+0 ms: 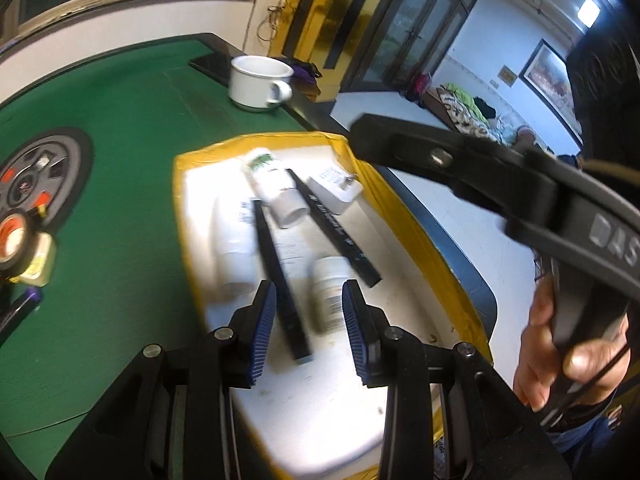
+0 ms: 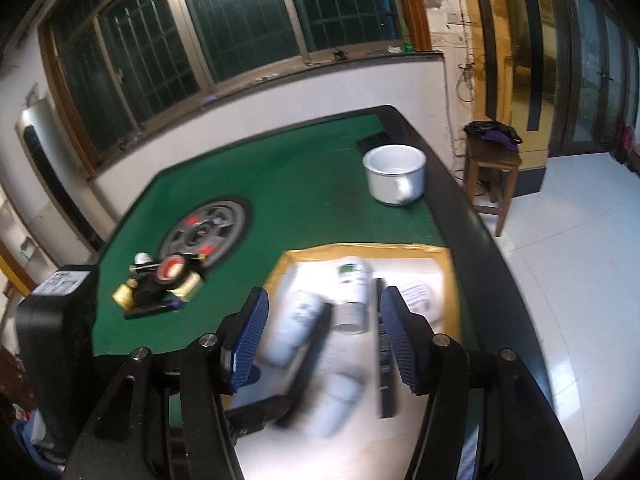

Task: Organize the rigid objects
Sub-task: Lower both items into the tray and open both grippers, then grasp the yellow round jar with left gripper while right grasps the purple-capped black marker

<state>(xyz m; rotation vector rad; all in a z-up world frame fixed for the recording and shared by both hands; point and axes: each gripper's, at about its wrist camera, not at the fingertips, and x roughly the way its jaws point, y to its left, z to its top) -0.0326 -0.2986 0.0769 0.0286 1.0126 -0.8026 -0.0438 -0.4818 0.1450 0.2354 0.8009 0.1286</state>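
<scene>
Over the yellow-rimmed white tray (image 1: 404,208) on the green felt table (image 1: 132,208), both hand-held grippers, left (image 1: 308,326) and right (image 2: 326,338), are spread empty; remaining clutter (image 2: 160,284) is best approached squarely.

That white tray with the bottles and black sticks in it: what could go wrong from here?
The tray is crowded: white bottles lie against black sticks, so dropping another item in could nudge them about. The remaining pile by the tape roll is tangled, so grabbing one piece may drag others. Both tools are empty.
</scene>
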